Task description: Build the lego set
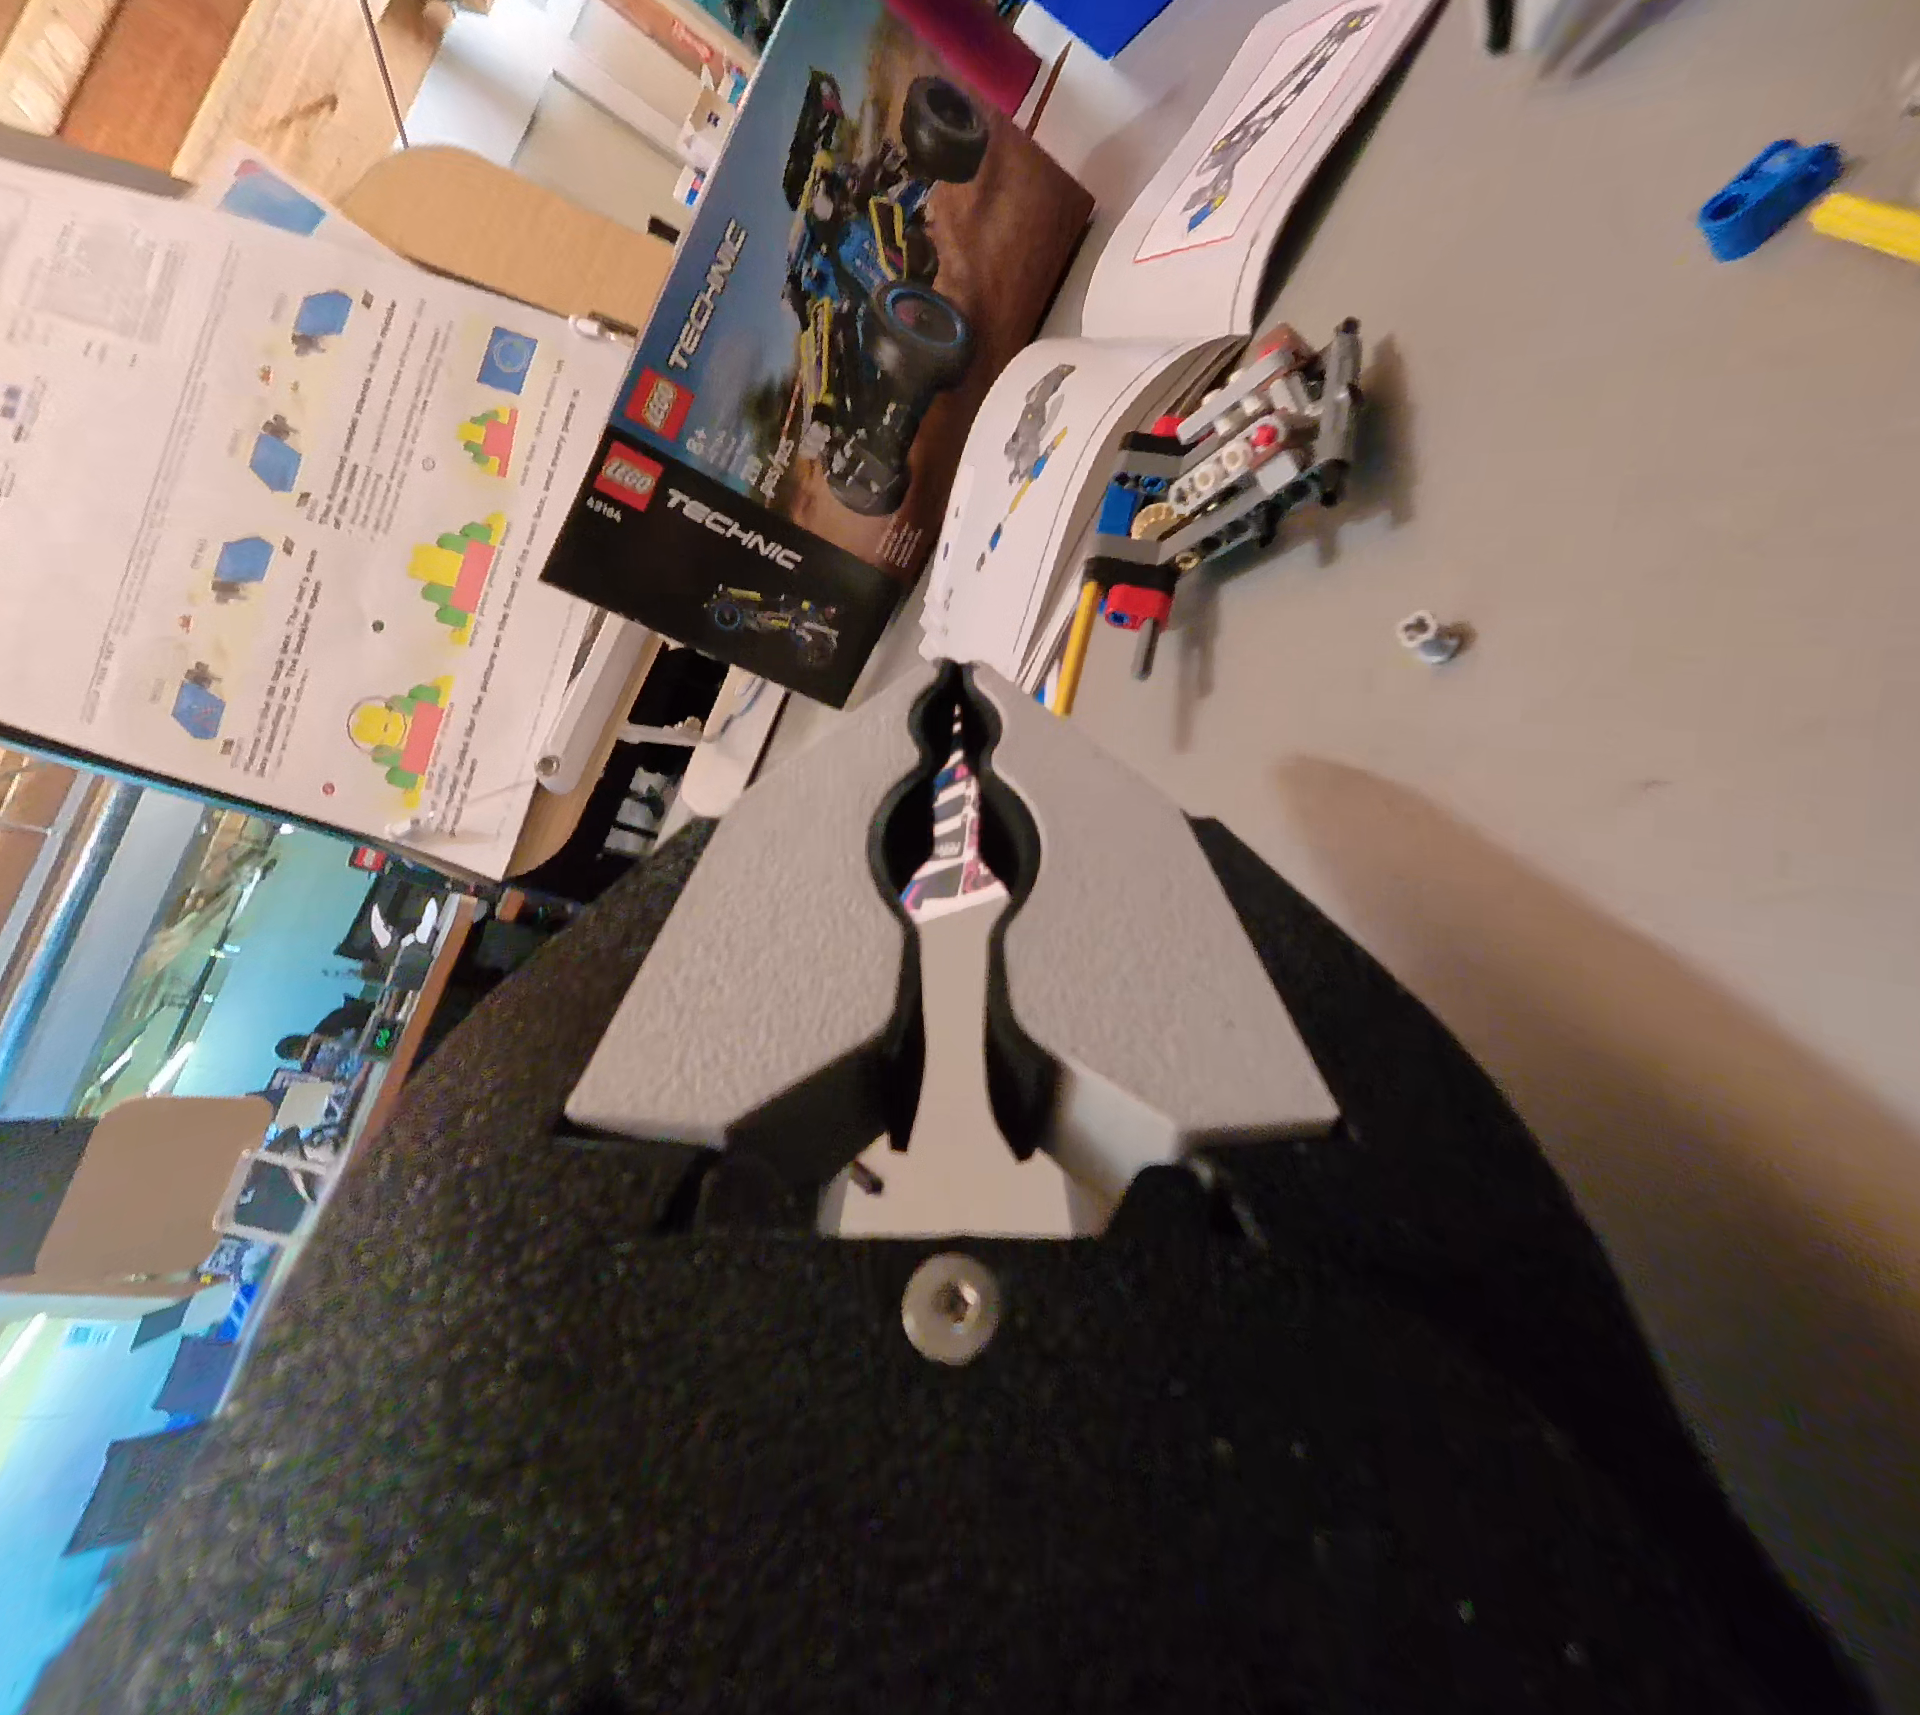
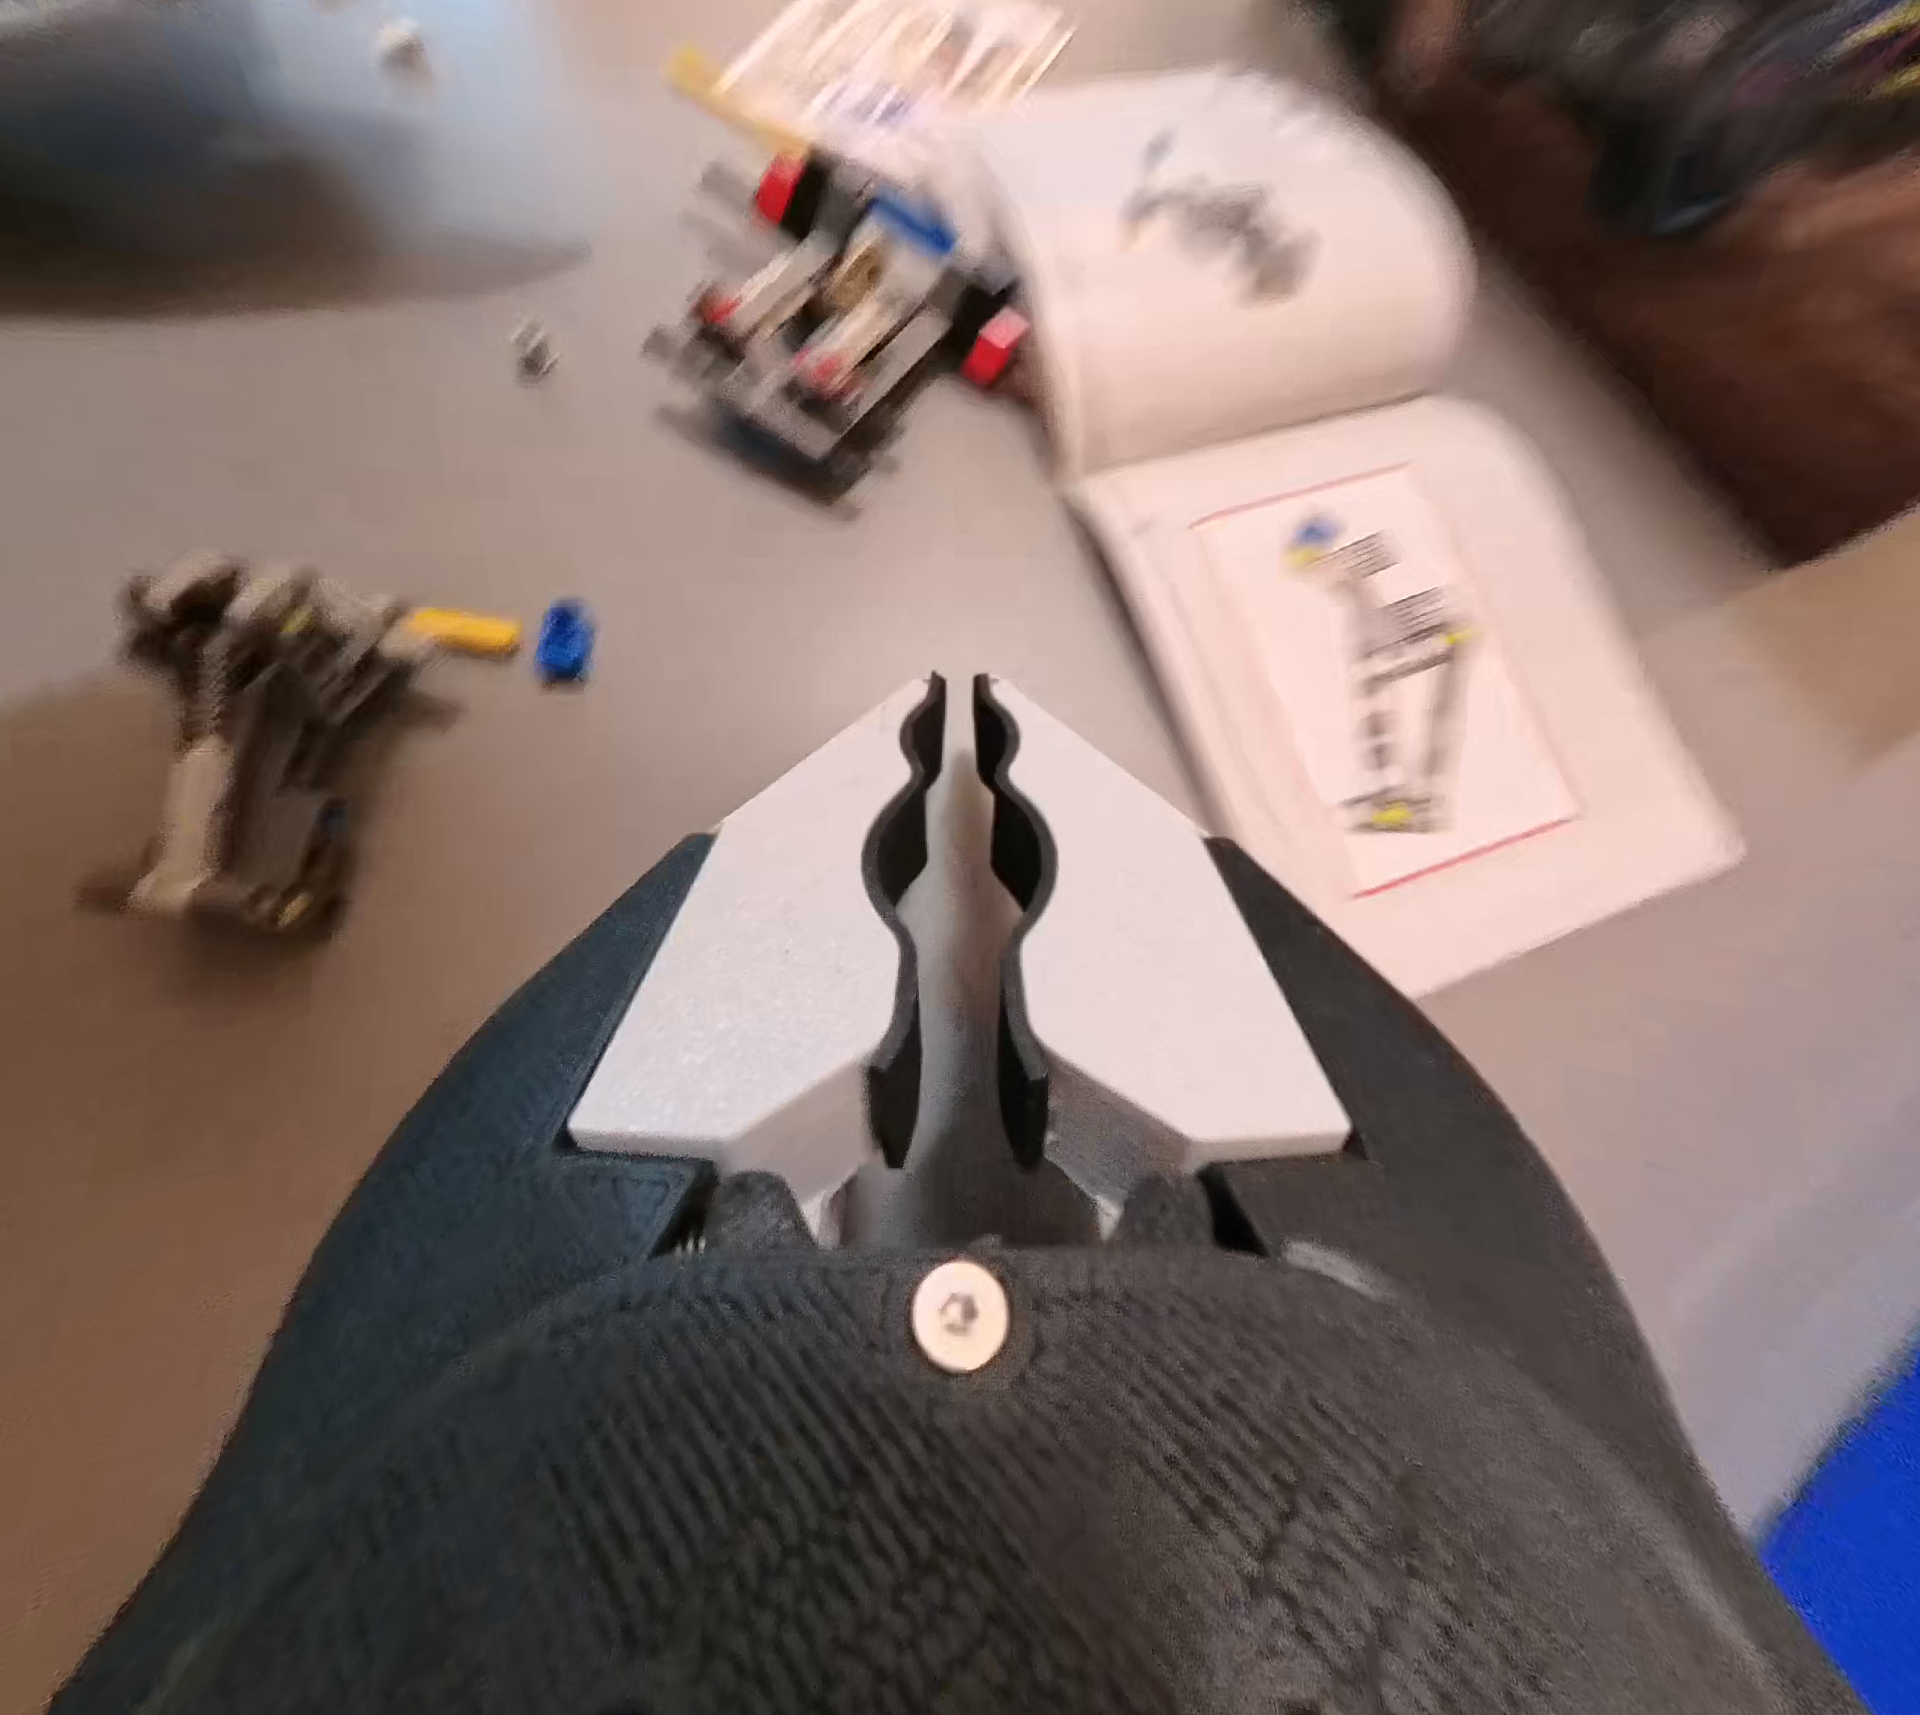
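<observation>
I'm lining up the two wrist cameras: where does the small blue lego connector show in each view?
Left wrist view: blue connector at upper right, beside the yellow piece.
Right wrist view: blue connector at left of centre, just right of the yellow piece.
Shared landmark: the open instruction booklet.

Landmark: open instruction booklet point(image 2: 1299, 585) on worktop point(image 2: 727, 585). Part-built chassis point(image 2: 831, 315) on worktop, touching booklet's left edge. Second, smaller assembly point(image 2: 249, 730) well left of booklet, nearer camera. Axle point(image 2: 462, 629) and connector piece point(image 2: 564, 639) between that assembly and booklet, just beside each other. Tiny loose piece point(image 2: 533, 346) just left of chassis. Set box point(image 1: 821, 325) propped upright behind booklet. Sticker sheet point(image 2: 894, 39) beyond chassis, beside booklet's far end.
</observation>
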Demonstrator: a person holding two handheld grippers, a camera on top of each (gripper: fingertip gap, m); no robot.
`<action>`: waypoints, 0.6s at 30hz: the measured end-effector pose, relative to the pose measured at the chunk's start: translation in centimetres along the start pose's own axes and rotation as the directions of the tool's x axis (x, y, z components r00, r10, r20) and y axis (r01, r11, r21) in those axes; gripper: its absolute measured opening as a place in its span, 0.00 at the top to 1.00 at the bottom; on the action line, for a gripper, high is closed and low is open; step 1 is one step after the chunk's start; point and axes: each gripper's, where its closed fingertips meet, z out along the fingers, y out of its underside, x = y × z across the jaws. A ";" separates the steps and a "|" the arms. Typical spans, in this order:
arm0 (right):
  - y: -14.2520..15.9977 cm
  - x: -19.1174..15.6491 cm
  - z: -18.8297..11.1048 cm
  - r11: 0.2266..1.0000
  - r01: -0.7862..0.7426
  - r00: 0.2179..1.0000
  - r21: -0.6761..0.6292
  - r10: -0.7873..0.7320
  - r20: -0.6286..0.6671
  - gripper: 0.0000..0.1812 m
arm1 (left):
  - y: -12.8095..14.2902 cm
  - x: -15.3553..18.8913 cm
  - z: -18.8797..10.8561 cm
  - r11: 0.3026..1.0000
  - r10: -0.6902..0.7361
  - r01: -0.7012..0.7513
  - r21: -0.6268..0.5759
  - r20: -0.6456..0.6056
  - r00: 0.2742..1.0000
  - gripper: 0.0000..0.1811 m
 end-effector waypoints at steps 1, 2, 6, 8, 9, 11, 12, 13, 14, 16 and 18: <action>-1.4 2.0 -0.2 0.998 -0.003 0.996 0.059 0.008 -0.090 1.00 | 0.2 -0.2 0.1 1.000 -0.011 0.011 -0.010 0.003 1.000 1.00; -2.9 3.9 -0.3 0.995 -0.004 0.986 0.101 0.021 -0.166 1.00 | 0.4 -0.4 0.1 1.000 -0.018 0.018 -0.017 0.010 1.000 1.00; -2.9 7.1 3.1 0.995 0.086 0.982 -0.059 -0.095 -0.161 0.91 | 0.7 -0.9 -0.1 0.999 -0.044 0.045 -0.025 0.031 0.999 1.00; -0.8 7.5 4.4 0.969 0.171 0.971 -0.177 -0.196 -0.134 0.95 | 0.8 -1.1 -0.1 0.998 -0.053 0.054 -0.029 0.035 0.998 1.00; -0.4 7.3 4.5 0.963 0.193 0.969 -0.188 -0.217 -0.118 1.00 | 0.9 -1.1 0.0 0.997 -0.065 0.066 -0.033 0.024 0.998 1.00; -0.2 6.5 4.3 0.968 0.188 0.974 -0.165 -0.205 -0.093 1.00 | 1.4 -0.5 0.3 0.991 -0.117 0.114 -0.068 -0.037 0.992 1.00; 0.0 5.9 3.8 0.971 0.179 0.980 -0.159 -0.190 -0.056 1.00 | 1.4 -0.6 0.5 0.986 -0.150 0.146 -0.078 -0.054 0.987 1.00; 0.4 5.2 3.1 0.975 0.153 0.987 -0.161 -0.158 -0.019 1.00 | 1.1 -0.6 0.7 0.981 -0.187 0.181 -0.074 -0.083 0.979 1.00; 0.9 4.6 2.4 0.979 0.124 0.992 -0.164 -0.126 0.002 1.00 | 0.5 -0.4 0.9 0.973 -0.227 0.220 -0.067 -0.129 0.965 1.00; 1.7 3.7 1.1 0.982 0.107 0.994 -0.157 -0.109 -0.003 1.00 | -0.9 -0.2 1.4 0.956 -0.294 0.288 -0.059 -0.226 0.929 1.00; 2.4 2.6 -0.1 0.974 0.173 0.985 -0.144 -0.175 -0.005 1.00 | -1.9 -0.3 2.3 0.947 -0.320 0.313 -0.073 -0.308 0.896 1.00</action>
